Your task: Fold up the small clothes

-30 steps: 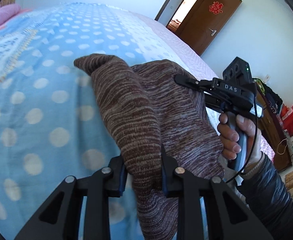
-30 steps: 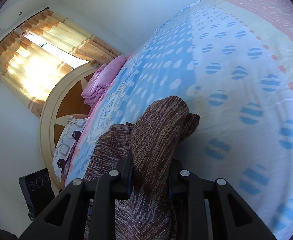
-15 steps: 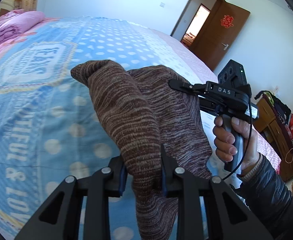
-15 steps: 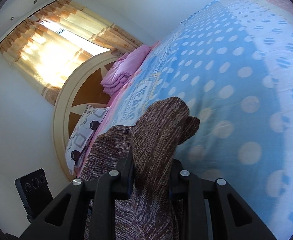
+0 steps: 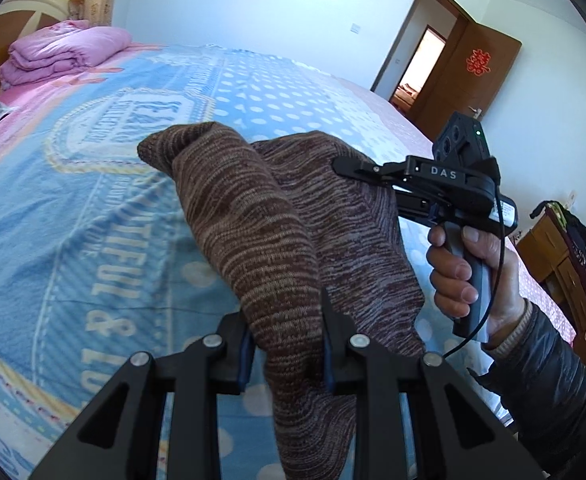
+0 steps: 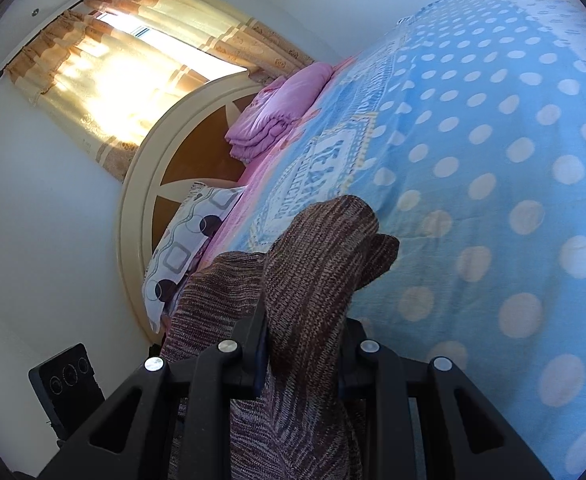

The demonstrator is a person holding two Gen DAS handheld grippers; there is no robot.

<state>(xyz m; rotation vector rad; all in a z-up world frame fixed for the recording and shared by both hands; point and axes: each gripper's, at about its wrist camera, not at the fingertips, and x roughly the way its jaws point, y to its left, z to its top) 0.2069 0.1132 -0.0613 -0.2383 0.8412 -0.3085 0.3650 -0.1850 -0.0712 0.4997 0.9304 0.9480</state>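
A brown striped knit garment [image 5: 269,220] hangs in the air above the bed, held by both grippers. My left gripper [image 5: 285,344] is shut on one bunched edge of it. My right gripper [image 5: 343,168] grips the other edge, seen at the right in the left wrist view with the hand on its handle. In the right wrist view the right gripper [image 6: 303,350] is shut on the garment [image 6: 317,264], which bulges up between its fingers.
The bed [image 5: 93,184] has a blue dotted cover with lettering. A folded pink quilt [image 5: 61,54] and a patterned pillow [image 6: 185,248] lie at the headboard [image 6: 141,184]. An open brown door [image 5: 465,76] and a wooden cabinet [image 5: 565,264] stand at the right.
Both grippers have lifted the garment and tilted up and toward the headboard; the quilt, headboard and window now show more. The grips have not changed.
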